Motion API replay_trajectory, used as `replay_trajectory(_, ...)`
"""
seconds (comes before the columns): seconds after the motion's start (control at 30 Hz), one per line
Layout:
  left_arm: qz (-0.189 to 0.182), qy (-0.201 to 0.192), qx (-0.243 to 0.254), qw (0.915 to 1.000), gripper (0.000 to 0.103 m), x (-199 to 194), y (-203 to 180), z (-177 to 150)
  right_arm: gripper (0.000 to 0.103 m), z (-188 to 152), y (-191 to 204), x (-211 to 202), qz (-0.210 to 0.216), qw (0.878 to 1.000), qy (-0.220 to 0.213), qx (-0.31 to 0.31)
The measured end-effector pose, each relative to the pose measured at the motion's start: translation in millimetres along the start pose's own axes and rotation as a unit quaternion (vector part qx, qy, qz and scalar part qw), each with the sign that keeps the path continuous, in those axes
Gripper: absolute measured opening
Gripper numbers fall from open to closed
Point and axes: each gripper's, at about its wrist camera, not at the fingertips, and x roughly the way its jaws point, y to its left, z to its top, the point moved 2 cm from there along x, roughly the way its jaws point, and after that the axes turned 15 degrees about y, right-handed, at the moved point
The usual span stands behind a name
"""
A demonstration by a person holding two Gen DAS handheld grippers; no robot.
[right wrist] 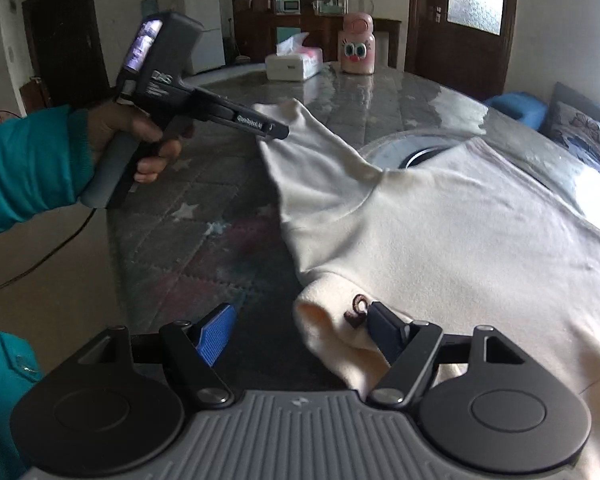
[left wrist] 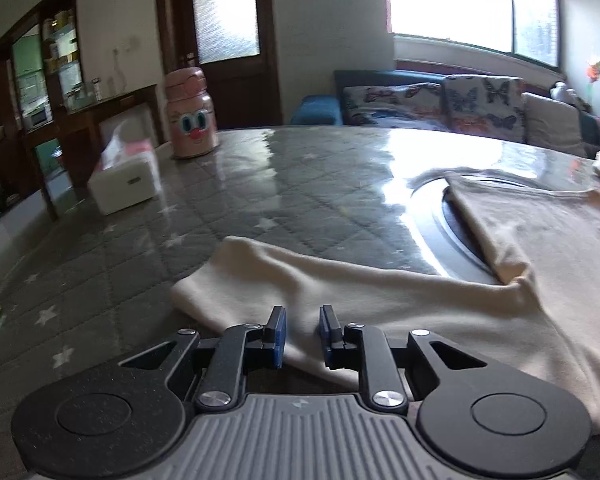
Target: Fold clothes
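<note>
Right wrist view: right gripper [right wrist: 300, 330] gapes wide, empty, around the cream shirt [right wrist: 440, 240]'s collar, left gripper [left wrist: 302, 336] narrowly parted, empty, over its sleeve [left wrist: 260, 280]; closing shallowly risks pinching one layer.

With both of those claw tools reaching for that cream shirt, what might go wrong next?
The left gripper has only a narrow gap over the sleeve, so it might pinch just a thin edge that slips out. The right gripper stands wide open at the collar, with one finger already on the cloth; closing there may bunch it. The glossy table could let the cream shirt slide.
</note>
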Motion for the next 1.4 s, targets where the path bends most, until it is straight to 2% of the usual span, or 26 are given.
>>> replay_trajectory(0.1, -0.012, -0.003, -0.01, 0.9999, 0.021, -8.9, -1.6, 2.4, 0.076, -2.6, -4.1, -14.6, -0.006, 1.0, -0.022, 0.014)
replay_trajectory(0.17, -0.029, -0.016, 0.004, 0.9994, 0.021, -20.8, -14.2, 3.7, 0.077, -6.3, -10.6, -22.8, -0.016, 0.999, -0.032, 0.029)
replay_trajectory(0.3, -0.083, -0.035, 0.046, 0.9948, 0.032, -40.5, -49.6, 4.6, 0.077, -19.4, -25.1, -26.2, -0.037, 0.997, -0.021, 0.061)
replay_trajectory(0.47, -0.155, -0.035, 0.106, 0.9816, 0.032, -55.5, -99.4, -6.2, 0.077, -39.6, -27.5, -21.7, -0.033, 0.997, 0.004, 0.073)
replay_trajectory(0.6, -0.194, -0.027, 0.154, 0.9684, 0.032, -60.4, -131.4, -21.9, 0.077, -47.4, -23.7, -32.3, -0.026, 0.997, -0.008, 0.068)
replay_trajectory(0.73, -0.203, -0.007, 0.184, 0.9618, 0.032, -52.8, -149.3, -39.5, 0.078, -51.8, -26.8, -32.6, -0.023, 0.997, -0.011, 0.078)
replay_trajectory(0.9, -0.192, 0.001, 0.189, 0.9628, 0.032, -47.0, -152.2, -54.4, 0.078, -58.9, -25.6, -37.7, -0.02, 0.996, -0.021, 0.085)
replay_trajectory(0.93, -0.193, 0.001, 0.186, 0.9634, 0.034, -48.1, -151.2, -52.8, 0.078, -60.7, -26.5, -42.8, -0.018, 0.995, -0.027, 0.09)
replay_trajectory(1.0, -0.194, 0.001, 0.179, 0.9646, 0.046, -50.2, -149.0, -49.7, 0.078, -65.7, -30.7, -53.9, -0.022, 0.994, -0.038, 0.104)
replay_trajectory(1.13, -0.199, -0.007, 0.171, 0.965, 0.057, -56.6, -148.6, -43.4, 0.078, -82.0, -48.2, -71.4, -0.053, 0.985, -0.053, 0.153)
replay_trajectory(1.17, -0.2, -0.011, 0.17, 0.9649, 0.062, -58.8, -149.7, -41.8, 0.078, -88.4, -56.5, -76.2, -0.062, 0.981, -0.056, 0.177)
replay_trajectory(1.3, -0.208, -0.029, 0.173, 0.9623, 0.076, -67.4, -157.8, -37.5, 0.077, -116.4, -86.3, -92.7, -0.099, 0.959, -0.07, 0.258)
replay_trajectory(1.33, -0.21, -0.033, 0.174, 0.9616, 0.077, -69.3, -160.2, -36.4, 0.077, -123.2, -93.2, -96.9, -0.111, 0.952, -0.073, 0.276)
replay_trajectory(1.4, -0.213, -0.039, 0.176, 0.9602, 0.082, -72.2, -165.2, -33.7, 0.075, -139.6, -109.4, -105.2, -0.134, 0.934, -0.082, 0.322)
